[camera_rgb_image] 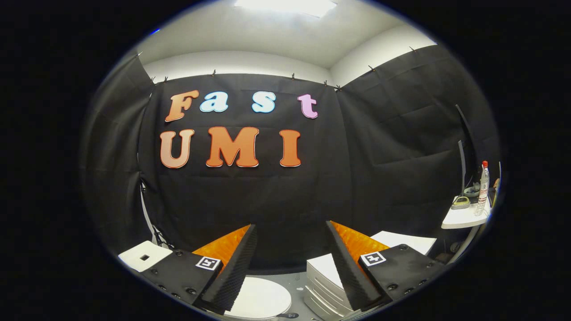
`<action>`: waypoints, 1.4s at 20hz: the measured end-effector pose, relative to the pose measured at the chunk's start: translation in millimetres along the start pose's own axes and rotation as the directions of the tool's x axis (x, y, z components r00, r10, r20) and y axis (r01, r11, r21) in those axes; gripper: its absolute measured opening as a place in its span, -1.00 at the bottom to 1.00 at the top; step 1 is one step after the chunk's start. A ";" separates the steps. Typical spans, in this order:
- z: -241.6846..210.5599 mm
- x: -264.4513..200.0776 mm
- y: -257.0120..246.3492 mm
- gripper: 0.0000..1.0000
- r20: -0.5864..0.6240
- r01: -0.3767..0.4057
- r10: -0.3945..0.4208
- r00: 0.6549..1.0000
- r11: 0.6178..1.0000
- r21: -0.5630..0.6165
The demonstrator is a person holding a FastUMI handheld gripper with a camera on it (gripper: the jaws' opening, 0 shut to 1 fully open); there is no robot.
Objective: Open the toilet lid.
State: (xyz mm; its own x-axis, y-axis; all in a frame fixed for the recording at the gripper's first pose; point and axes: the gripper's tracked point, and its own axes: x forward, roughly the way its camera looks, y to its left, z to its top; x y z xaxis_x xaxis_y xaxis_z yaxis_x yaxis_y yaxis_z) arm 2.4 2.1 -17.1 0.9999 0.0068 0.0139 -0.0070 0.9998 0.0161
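Gripper (291, 249) held with fingers spread wide and empty above the closed white toilet lid (261, 298) at bottom center, white drawer unit (323, 276) beside.

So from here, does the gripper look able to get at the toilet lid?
Probably yes. The gripper is open, holding nothing, and the closed toilet lid lies low between the fingers, uncovered. The white drawer unit stands beside it, not across it.

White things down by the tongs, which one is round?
The toilet lid, lying closed low between the open tongs, is round. The white drawer unit beside it is boxy, and the white block is flat and square-edged.
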 end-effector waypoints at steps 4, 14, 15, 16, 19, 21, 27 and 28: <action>-32.3 7.4 7.9 0.96 -0.041 -0.024 0.023 0.999 1.000 -0.006; -114.7 21.5 22.8 0.96 -0.111 -0.050 0.046 0.993 0.998 -0.027; -124.3 22.9 24.3 0.96 -0.124 -0.052 0.048 0.991 0.998 -0.028; -134.2 24.3 25.3 0.96 -0.135 -0.054 0.049 0.990 0.998 -0.028; -159.6 26.4 26.7 0.97 -0.161 -0.053 0.049 0.986 0.998 -0.020; -177.7 26.4 26.0 0.97 -0.171 -0.045 0.043 0.984 0.999 -0.012; -256.5 24.5 10.1 0.96 -0.266 -0.011 -0.005 0.964 0.998 -0.058; -272.1 22.0 7.7 0.96 -0.289 -0.008 -0.009 0.957 0.998 -0.055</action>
State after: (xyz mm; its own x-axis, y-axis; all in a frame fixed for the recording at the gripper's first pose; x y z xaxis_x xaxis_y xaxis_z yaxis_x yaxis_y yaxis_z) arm 28.2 14.3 -288.7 0.9611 0.0024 -0.2762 -0.0138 0.9991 -0.0393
